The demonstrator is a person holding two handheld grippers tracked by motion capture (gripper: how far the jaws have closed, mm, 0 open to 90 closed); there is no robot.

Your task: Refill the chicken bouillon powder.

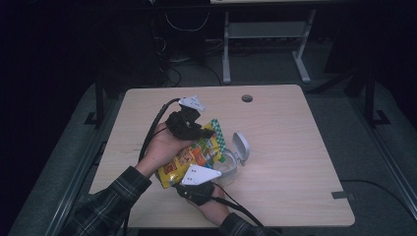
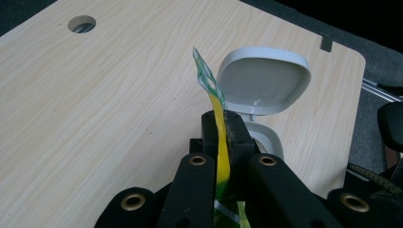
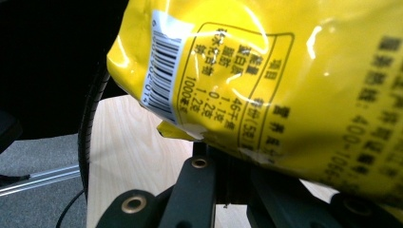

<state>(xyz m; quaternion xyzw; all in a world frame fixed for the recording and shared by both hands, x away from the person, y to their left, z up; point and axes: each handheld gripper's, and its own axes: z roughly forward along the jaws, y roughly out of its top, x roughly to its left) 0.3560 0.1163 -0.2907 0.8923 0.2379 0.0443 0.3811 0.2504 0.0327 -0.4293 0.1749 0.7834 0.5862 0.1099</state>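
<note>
Above the desk (image 1: 295, 147), a yellow snack bag (image 1: 194, 157), glossy, green-checked top edge, barcode on back. Left gripper (image 2: 222, 124) jaws pinch its top; right gripper (image 1: 199, 179) jaws grip its bottom. Open-lidded clear container (image 1: 235, 155) just beside.

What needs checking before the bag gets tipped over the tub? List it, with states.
1. Left gripper shut on the bag's top edge: ok.
2. Right gripper holding the bag's lower end: it sits there in the high view, but the right gripper view hides the jaw tips: cannot tell.
3. Tub lid open: ok, it stands up.
4. Bag opened: cannot tell.
5. Bag over the tub: partly; it lies mostly to the tub's left: not ok.
6. Table bare around the tub: ok.
</note>
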